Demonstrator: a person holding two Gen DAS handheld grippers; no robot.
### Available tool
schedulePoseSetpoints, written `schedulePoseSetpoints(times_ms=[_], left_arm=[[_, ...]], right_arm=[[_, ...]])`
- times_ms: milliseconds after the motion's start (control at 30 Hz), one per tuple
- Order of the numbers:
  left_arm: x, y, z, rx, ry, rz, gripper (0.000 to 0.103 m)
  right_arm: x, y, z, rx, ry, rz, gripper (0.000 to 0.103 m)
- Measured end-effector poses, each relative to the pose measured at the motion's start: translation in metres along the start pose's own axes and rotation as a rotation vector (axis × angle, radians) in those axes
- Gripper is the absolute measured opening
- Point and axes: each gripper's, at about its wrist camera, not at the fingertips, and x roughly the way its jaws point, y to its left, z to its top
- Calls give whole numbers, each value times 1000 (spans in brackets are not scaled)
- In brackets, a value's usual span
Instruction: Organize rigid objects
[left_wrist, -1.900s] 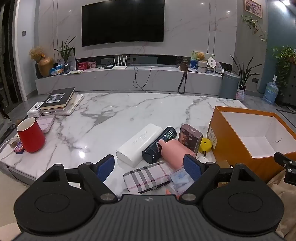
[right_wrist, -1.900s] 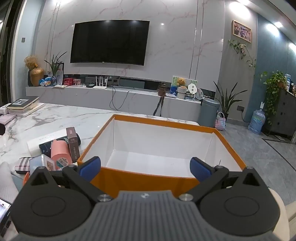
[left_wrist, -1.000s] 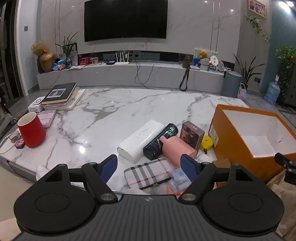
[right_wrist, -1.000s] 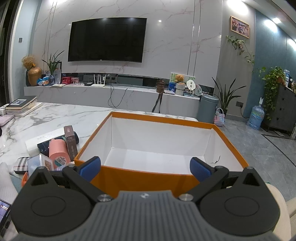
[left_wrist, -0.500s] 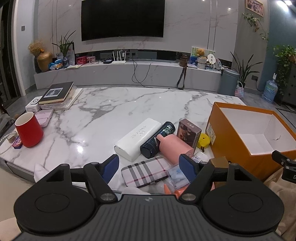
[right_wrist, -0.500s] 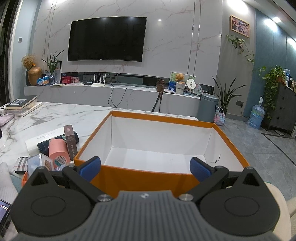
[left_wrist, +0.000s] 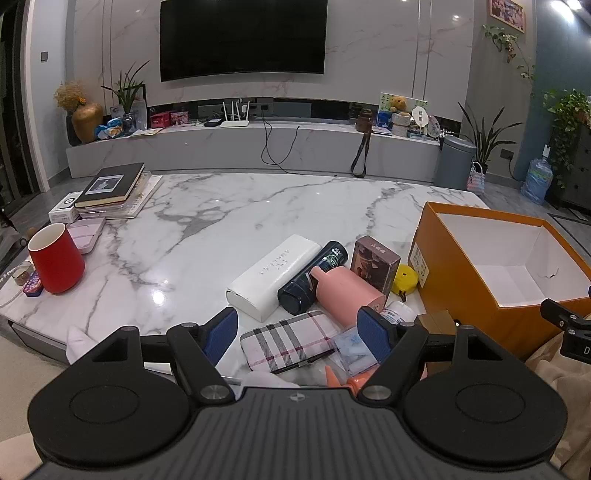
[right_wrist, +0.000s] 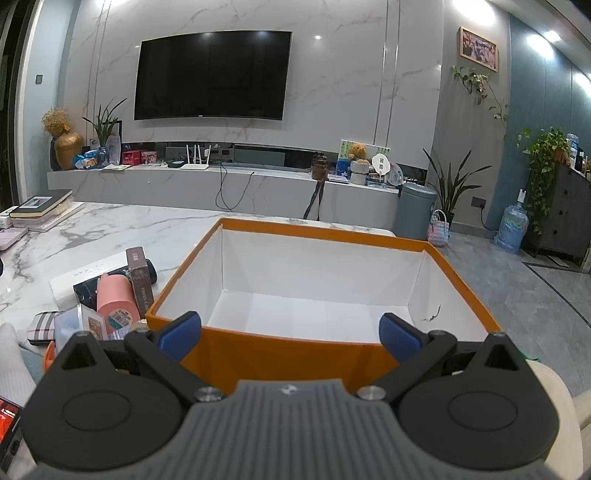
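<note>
Left wrist view: the left gripper (left_wrist: 297, 332) hovers over the near end of the clutter, jaws spread wide with nothing pressed between the pads; they have just been closing a little.
Right wrist view: the right gripper (right_wrist: 290, 336) stands wide and empty, facing the near wall of the orange box (right_wrist: 288, 356).
Landmark: the orange box (left_wrist: 458, 295) sits open and empty at the right end of the marble table (left_wrist: 229, 218).
Nearest to the box: a yellow tape measure (left_wrist: 406, 282) just beside its left wall, then an upright maroon carton (left_wrist: 375, 264).
Further left of the box: a pink bottle (left_wrist: 345, 291), a dark bottle (left_wrist: 312, 277) and a white case (left_wrist: 273, 275), lying side by side and touching.
Nearest the left gripper: a plaid case (left_wrist: 288, 339), flat on the table.
Far from the box: a red cup (left_wrist: 55, 258) and stacked books (left_wrist: 110, 184), well apart from the pile.
Handling, judged: all look stiff; both bottles are smooth and round, so likely to roll or slip.
Where to hold, judged: bottles across the mid-body; the plaid case and white case across their narrow width; the carton by its flat faces.
Risk, judged: lifting one touching piece may nudge its neighbours.
</note>
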Motion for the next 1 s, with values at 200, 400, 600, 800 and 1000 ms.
schedulePoseSetpoints(times_ms=[200, 400, 600, 800, 1000], left_arm=[[0, 0, 0, 0, 0, 1, 87], [1, -2, 0, 10, 8, -7, 87], [6, 1, 3, 38, 68, -60, 80], [15, -6, 5, 131, 124, -118, 64], [29, -21, 7, 265, 169, -182, 62]], right_arm=[[0, 0, 0, 1, 1, 0, 101], [-1, -1, 3, 8, 7, 17, 101], [-1, 7, 19, -60, -6, 76, 97], [3, 29, 35, -145, 31, 234, 75], [13, 65, 44, -272, 96, 379, 58]])
